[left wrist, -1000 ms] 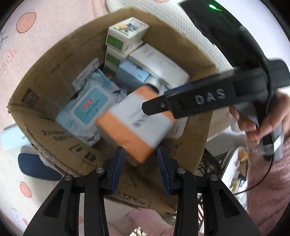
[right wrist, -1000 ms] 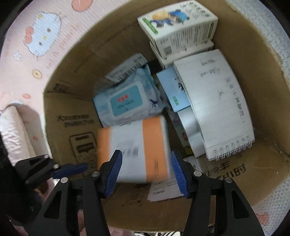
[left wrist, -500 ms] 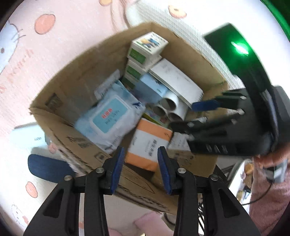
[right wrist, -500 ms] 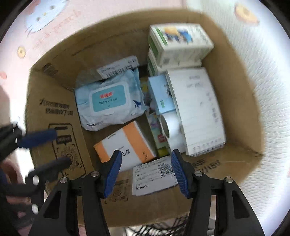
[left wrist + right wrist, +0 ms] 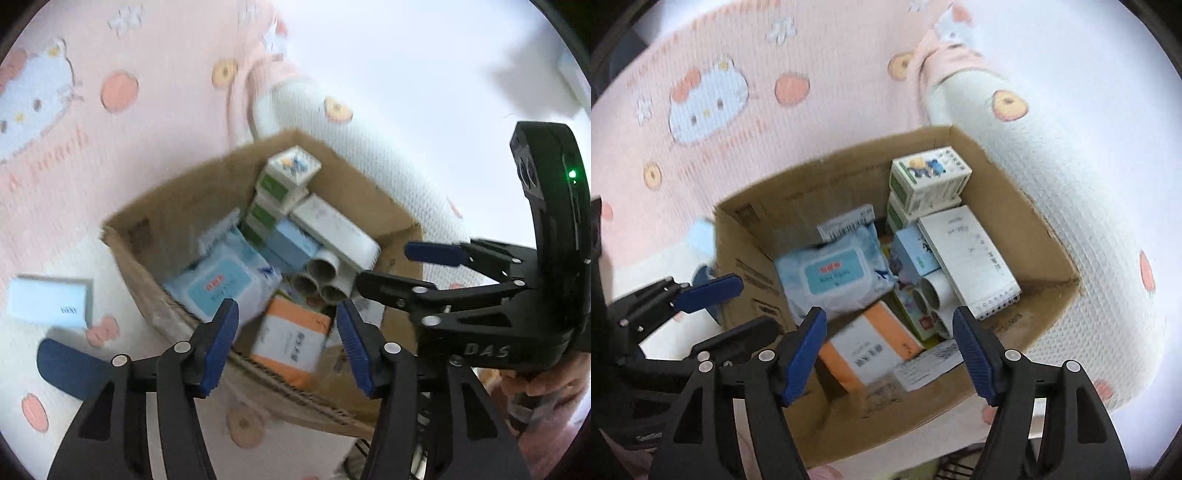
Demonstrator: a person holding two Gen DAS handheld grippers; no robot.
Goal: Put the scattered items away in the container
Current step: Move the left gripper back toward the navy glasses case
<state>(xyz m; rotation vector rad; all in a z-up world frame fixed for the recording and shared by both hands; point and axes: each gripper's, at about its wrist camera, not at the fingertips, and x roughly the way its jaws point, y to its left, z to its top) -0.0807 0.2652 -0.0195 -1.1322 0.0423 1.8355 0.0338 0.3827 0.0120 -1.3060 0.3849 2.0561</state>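
The open cardboard box (image 5: 155,236) (image 5: 1015,206) stands on the mat, packed with items. An orange-and-white pack (image 5: 291,339) (image 5: 871,350) lies flat at its near side, beside a blue wet-wipes pack (image 5: 221,284) (image 5: 834,277). My left gripper (image 5: 284,315) hovers above the box's near wall, jaws opening, nothing between them. My right gripper (image 5: 888,317) hangs over the box too, jaws opening and empty. Each gripper also shows in the other view: the right gripper (image 5: 410,271) at the right edge, the left gripper (image 5: 735,310) at the left.
A light blue box (image 5: 48,302) and a dark blue object (image 5: 70,365) lie on the pink cartoon mat (image 5: 701,99) left of the box. A white rolled blanket (image 5: 1089,221) runs along its far right side. Inside sit green-white cartons (image 5: 929,177), a spiral notebook (image 5: 971,258) and cardboard tubes (image 5: 931,295).
The orange-and-white pack has dropped from between the grippers to the box floor. Both grippers have pulled up and back from the box, and their jaws stand wider.
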